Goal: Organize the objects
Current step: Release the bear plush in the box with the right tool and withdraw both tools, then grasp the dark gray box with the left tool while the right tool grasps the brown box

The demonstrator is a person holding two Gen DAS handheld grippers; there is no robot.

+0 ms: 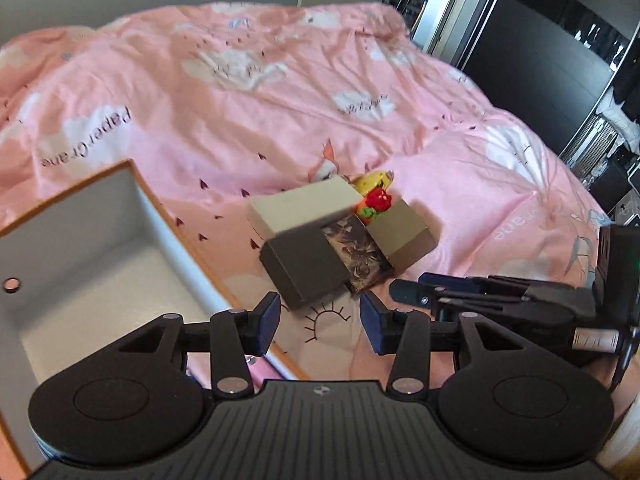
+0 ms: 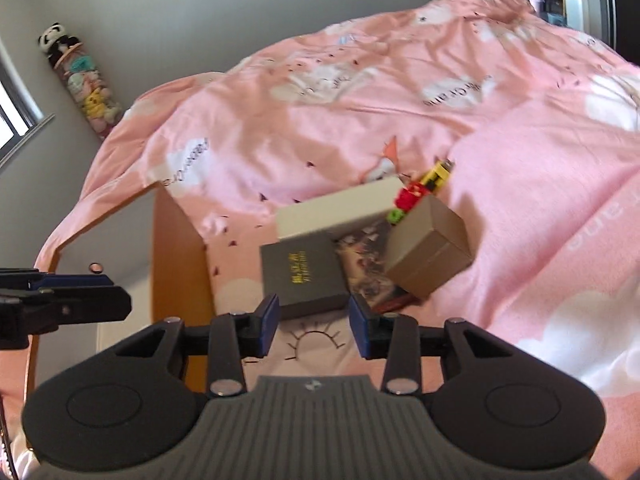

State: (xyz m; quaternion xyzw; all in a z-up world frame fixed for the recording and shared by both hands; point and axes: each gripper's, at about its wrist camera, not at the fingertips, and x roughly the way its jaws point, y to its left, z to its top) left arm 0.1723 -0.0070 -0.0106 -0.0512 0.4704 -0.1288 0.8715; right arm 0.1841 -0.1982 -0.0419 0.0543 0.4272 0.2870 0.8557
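A pile of objects lies on the pink bedspread: a dark grey box point(image 1: 304, 268) point(image 2: 304, 272), a beige flat box point(image 1: 300, 204) point(image 2: 340, 210), a tan box point(image 1: 404, 234) point(image 2: 430, 246), a patterned dark box point(image 1: 360, 252) point(image 2: 366, 258), and a red, green and yellow toy point(image 1: 376, 200) point(image 2: 416, 192). An open orange-edged storage box with a white inside point(image 1: 80, 248) point(image 2: 176, 248) stands left of the pile. My left gripper point(image 1: 320, 320) is open and empty, just short of the dark grey box. My right gripper point(image 2: 314, 322) is open and empty, its fingertips at that box's near edge.
The pink bedspread point(image 1: 240, 100) point(image 2: 520, 200) covers the whole bed. A dark wardrobe point(image 1: 560, 60) stands to the right. A tube of plush toys point(image 2: 80, 80) leans on the grey wall at left. The right gripper shows in the left wrist view point(image 1: 480, 296).
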